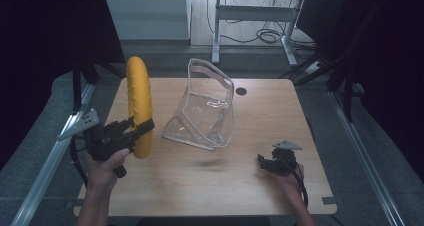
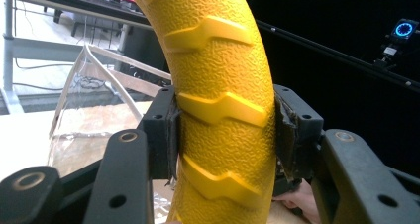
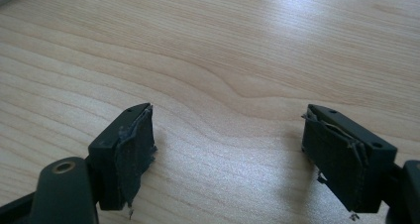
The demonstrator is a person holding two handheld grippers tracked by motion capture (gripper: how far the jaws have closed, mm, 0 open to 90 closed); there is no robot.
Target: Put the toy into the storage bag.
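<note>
Now the left gripper (image 1: 142,127) holds the yellow ring (image 1: 139,105) up beside the clear bag (image 1: 206,108), the right gripper (image 1: 265,162) rests wide open on the worktop (image 1: 210,176), and next the ring probably goes into the bag.

In the left gripper view the yellow ring (image 2: 223,110) is cut off at the top and bottom edges, so its full round does not show, and the strip clamped between the jaws hides where the pads meet it. Behind it, the clear plastic bag (image 2: 89,95) is partly covered by the ring and the near jaw; its base cannot be made out. In the high view the left gripper (image 1: 141,127) covers part of the ring's lower arc. The right gripper (image 1: 261,162) is small and dark there, its jaws hard to read. In the right gripper view both jaws are cut by the bottom edge
</note>
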